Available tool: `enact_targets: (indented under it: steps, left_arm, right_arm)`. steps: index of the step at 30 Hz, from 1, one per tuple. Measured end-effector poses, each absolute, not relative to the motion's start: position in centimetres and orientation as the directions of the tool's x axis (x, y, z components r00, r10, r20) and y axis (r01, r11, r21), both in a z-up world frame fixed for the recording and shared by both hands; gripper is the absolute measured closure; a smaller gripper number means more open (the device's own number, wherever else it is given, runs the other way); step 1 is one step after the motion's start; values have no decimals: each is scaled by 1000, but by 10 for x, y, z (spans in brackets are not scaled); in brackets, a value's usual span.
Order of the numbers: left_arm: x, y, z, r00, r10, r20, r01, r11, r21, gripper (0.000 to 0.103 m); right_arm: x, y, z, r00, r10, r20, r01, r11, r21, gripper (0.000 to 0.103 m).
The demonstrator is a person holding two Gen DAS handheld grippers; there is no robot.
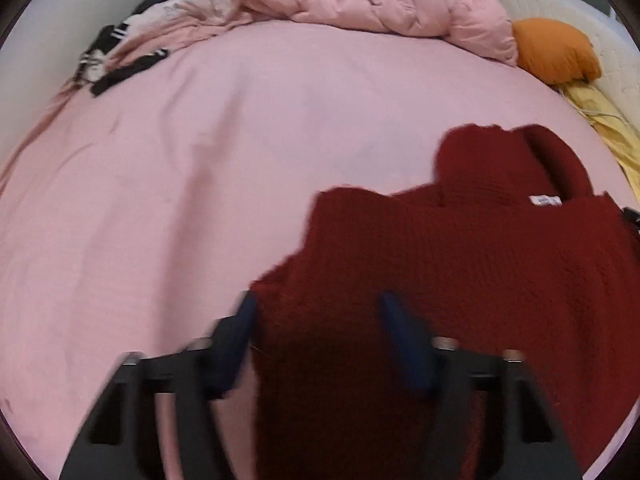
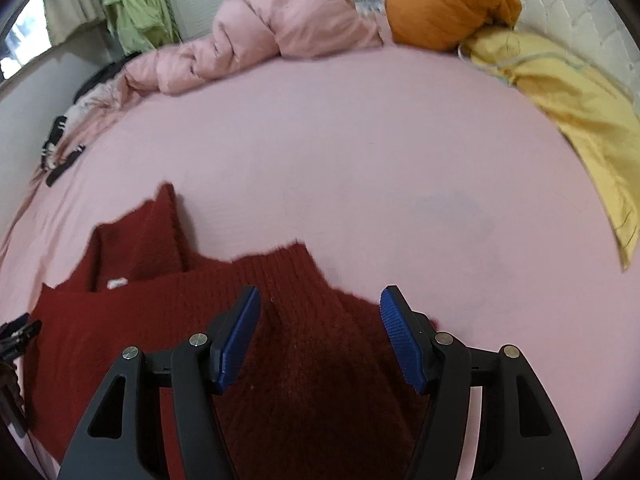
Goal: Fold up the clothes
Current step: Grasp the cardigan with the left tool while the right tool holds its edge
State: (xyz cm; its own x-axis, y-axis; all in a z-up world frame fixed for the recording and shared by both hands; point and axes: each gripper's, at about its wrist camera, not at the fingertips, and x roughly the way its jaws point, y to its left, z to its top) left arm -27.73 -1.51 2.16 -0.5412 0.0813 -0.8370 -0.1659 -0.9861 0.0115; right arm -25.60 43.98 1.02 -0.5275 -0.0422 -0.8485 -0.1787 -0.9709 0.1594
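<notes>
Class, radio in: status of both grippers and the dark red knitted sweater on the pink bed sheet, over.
Left gripper open, over sweater edge. Right gripper open, over a sleeve. Dark red knitted sweater flat on pink bed sheet, unfolded. Nothing in the way.

item: dark red knit sweater [image 1: 460, 264] [image 2: 168, 320] | state: spread flat on pink bedsheet, turtleneck collar folded, white label showing at neck | place: under and ahead of both tongs, collar far-right of left tongs, far-left of right tongs | sleeve: ribbed cuff just ahead of right tongs
</notes>
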Motion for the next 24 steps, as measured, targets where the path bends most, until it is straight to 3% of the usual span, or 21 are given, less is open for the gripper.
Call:
enact_targets:
  steps: [1, 2, 3, 4, 11, 15, 24]
  left_arm:
    - [-274, -13, 25, -555, 85, -828, -178, -984, 18, 83]
    - [-270, -11, 29, -568, 90, -818, -191, -981, 25, 83]
    - [-267, -9, 33, -580, 94, -809, -203, -979, 31, 83]
    - [-263, -8, 37, -593, 104, -798, -219, -975, 36, 84]
    - [-236, -15, 68, -686, 138, -715, -225, -974, 28, 85]
    - [-214, -20, 90, -695, 249, -674, -262, -961, -85, 86]
    - [-117, -31, 147, -737, 390, -552, -349, -919, -183, 87]
  right_arm:
    - [-257, 437, 6, -504, -72, -861, -154, -973, 171, 41]
    - [-256, 433, 6, -504, -99, -858, -113, -977, 179, 46]
    - [-254, 428, 6, -506, -126, -853, -70, -980, 186, 75]
    - [-254, 427, 8, -511, -141, -848, -47, -980, 191, 92]
    - [-233, 427, 42, -607, -140, -782, 5, -985, 172, 92]
    - [-214, 423, 62, -643, -195, -741, 38, -974, 224, 93]
    - [-119, 409, 132, -701, -339, -627, 203, -938, 281, 93]
